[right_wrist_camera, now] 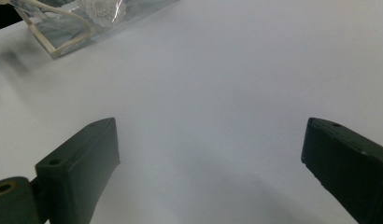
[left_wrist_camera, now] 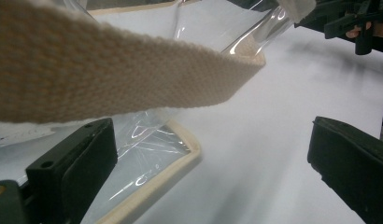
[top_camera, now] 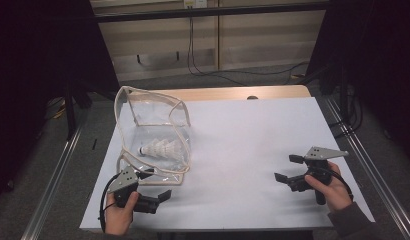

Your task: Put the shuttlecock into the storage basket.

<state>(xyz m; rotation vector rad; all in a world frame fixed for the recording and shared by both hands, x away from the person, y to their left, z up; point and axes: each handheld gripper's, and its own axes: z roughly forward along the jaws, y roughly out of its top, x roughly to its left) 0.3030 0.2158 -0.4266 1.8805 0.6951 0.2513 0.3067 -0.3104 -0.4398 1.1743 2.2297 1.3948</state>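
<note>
Shuttlecocks (top_camera: 160, 148), white and nested in a row, lie inside the clear bag (top_camera: 158, 125) on the left half of the white tabletop (top_camera: 253, 145). Cream webbing trims the bag and loops up above it as a handle strap (top_camera: 124, 92). The bag stands partly open, its upper flap raised and its lower edge flat on the sheet.

My left gripper (top_camera: 154, 186) sits at the bag's near corner, at the front left of the tabletop, held in my left hand (top_camera: 120, 212). Its jaws are spread wide and grasp nothing. In the left gripper view the strap (left_wrist_camera: 110, 77) crosses just above and in front of my jaws, close to the lens and blurred, while the bag's cream-edged lower corner (left_wrist_camera: 180, 154) lies on the tabletop between them, nearer the left-hand jaw. I cannot tell whether that jaw touches the plastic. My other gripper shows far off at the top right of that view.

My right gripper (top_camera: 288, 168) is well apart from the bag, at the front right of the tabletop, held in my right hand (top_camera: 333, 192) with a grey sleeve behind it. Its jaws are also released, wide apart, with bare white sheet between them. In the right gripper view the bag (right_wrist_camera: 87, 18) sits far off at the top left, the feathers (right_wrist_camera: 103, 11) faintly visible through the plastic.
</note>
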